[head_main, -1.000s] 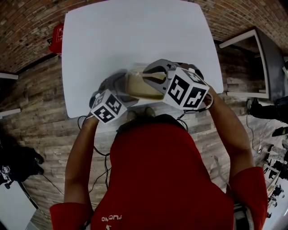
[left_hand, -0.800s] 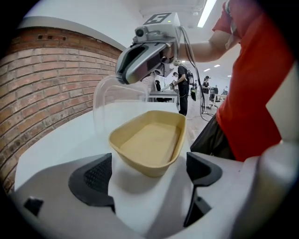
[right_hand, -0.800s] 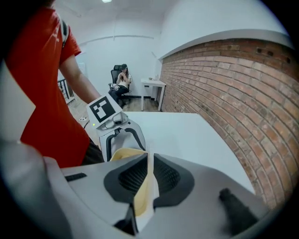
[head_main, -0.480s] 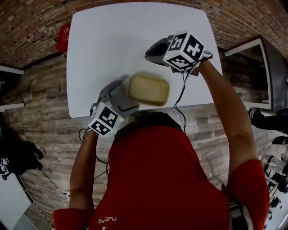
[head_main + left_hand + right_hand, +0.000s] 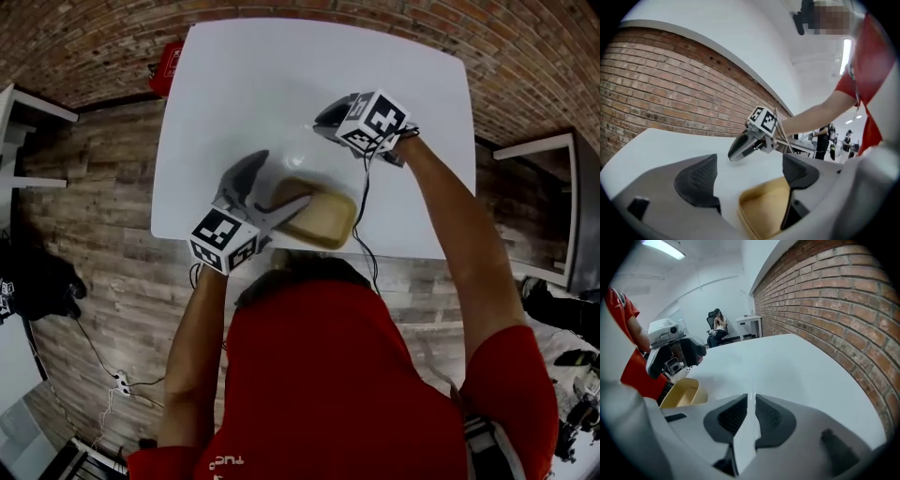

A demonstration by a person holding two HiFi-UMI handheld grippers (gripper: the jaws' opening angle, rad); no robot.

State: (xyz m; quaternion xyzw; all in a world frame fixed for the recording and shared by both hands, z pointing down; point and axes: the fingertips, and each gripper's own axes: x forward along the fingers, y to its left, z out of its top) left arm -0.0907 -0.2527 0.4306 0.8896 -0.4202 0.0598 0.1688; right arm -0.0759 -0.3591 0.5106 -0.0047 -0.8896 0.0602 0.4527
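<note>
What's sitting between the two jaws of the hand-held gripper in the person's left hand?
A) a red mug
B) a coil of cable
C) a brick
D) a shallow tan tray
D: in the left gripper view the shallow tan tray lies between the spread jaws of the left hand-held gripper, close to the jaw on the right of that view.

Tan tray (image 5: 323,221) by L tongs (image 5: 281,180), R tongs (image 5: 321,119) apart, over white table (image 5: 234,84).
</note>
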